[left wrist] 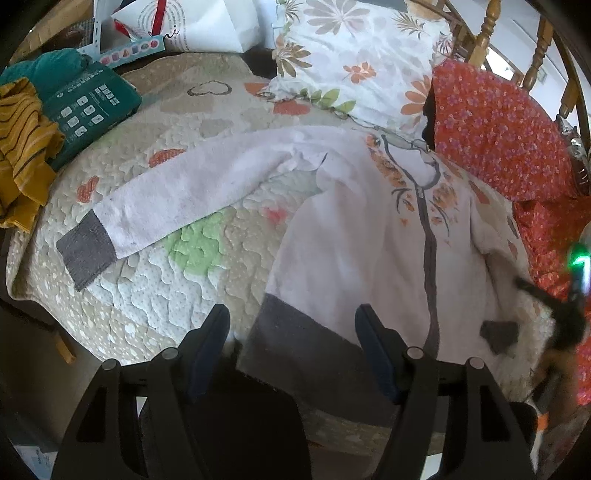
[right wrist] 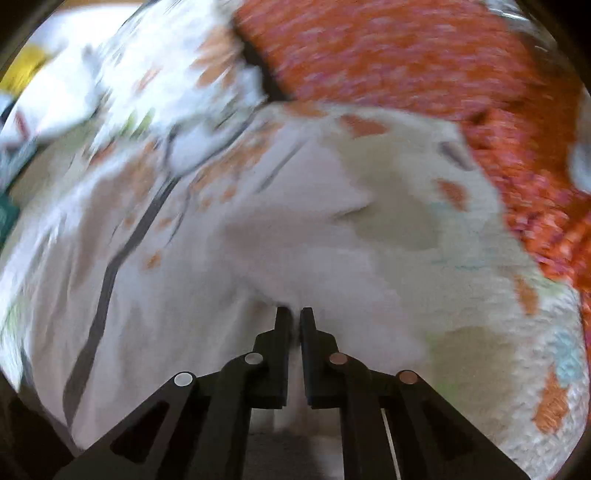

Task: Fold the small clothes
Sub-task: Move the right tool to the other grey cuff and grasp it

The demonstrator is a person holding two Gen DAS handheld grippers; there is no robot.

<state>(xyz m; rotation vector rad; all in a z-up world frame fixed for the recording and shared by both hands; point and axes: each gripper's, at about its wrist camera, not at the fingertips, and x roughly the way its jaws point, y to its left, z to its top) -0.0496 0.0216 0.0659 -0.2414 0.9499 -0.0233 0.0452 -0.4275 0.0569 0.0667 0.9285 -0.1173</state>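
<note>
This was a bedroom in a home. The working surface was a bed (left wrist: pixel 155 295) covered with a quilted spread printed with hearts. A floral pillow (left wrist: pixel 354 62) lay at its far edge, with an orange-red flowered cushion (left wrist: pixel 498 129) beside it at the far right corner. Turned wooden spindles of a headboard or chair (left wrist: pixel 487 29) rose behind them. At the left edge sat household clutter: a mustard striped garment (left wrist: pixel 26 147), a green box (left wrist: pixel 88 107) and a white paper bag (left wrist: pixel 207 29).
</note>
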